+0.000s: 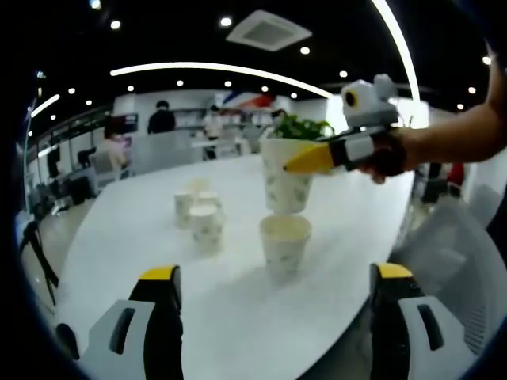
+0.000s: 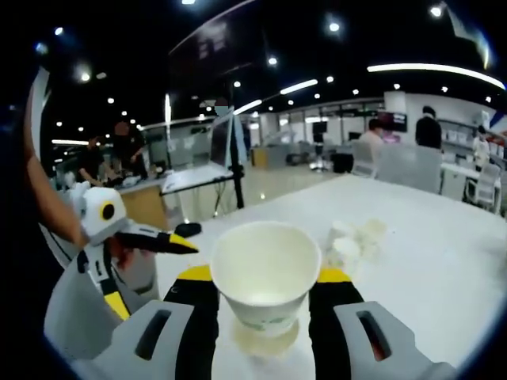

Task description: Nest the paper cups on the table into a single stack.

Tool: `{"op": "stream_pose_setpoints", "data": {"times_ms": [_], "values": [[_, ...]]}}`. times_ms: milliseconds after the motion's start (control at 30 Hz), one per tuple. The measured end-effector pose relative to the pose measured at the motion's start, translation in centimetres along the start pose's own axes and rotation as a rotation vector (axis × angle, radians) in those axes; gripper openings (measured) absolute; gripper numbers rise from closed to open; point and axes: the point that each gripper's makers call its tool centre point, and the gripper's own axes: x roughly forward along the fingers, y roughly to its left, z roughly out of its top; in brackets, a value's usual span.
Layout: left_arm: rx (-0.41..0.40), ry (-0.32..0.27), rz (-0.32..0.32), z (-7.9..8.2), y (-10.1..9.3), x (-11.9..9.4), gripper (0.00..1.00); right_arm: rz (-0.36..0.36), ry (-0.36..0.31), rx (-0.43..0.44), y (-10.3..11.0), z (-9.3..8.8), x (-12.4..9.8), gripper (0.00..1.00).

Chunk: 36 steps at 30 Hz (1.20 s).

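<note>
1. Right gripper (image 2: pixel 265 297) pinches a white patterned paper cup (image 2: pixel 265 273) between its yellow-tipped jaws.
2. Directly at six o'clock below stands another white paper cup (image 1: pixel 284 245) on the white table (image 1: pixel 238 317).
3. Left gripper (image 1: pixel 273 285) is spread, holding nothing.
4. Small cluster of paper cups (image 1: pixel 198 214) waits at nine o'clock.
5. Nesting step: next move likely needs a straight descent, rims aligned.

paper cups on show, left gripper view: one held cup (image 1: pixel 286 184) up in the air, one lone cup (image 1: pixel 284 245) on the white table (image 1: pixel 158 261) under it, plus a cluster of loose cups (image 1: pixel 200 214) further back, looks like four but they overlap so not sure. grippers: two, left gripper (image 1: pixel 273 294) and right gripper (image 2: pixel 263 286). also one potted plant (image 1: pixel 299 127) behind the cups, and roughly three people (image 1: pixel 162 119) at the far desks.
</note>
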Motion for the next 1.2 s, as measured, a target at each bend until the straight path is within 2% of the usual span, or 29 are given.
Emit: {"op": "stream_pose_setpoints", "data": {"times_ms": [267, 733, 1200], "values": [[0.0, 0.002, 0.001, 0.0, 0.0, 0.0, 0.98, 0.012, 0.01, 0.017, 0.3, -1.5, 0.9, 0.41], [0.003, 0.014, -0.005, -0.3, -0.1, 0.1, 0.98, -0.02, 0.041, 0.045, -0.4, -4.1, 1.4, 0.42], [0.0, 0.017, -0.002, -0.4, 0.0, 0.2, 0.98, -0.02, 0.088, 0.037, -0.2, -6.1, 2.1, 0.42]]}}
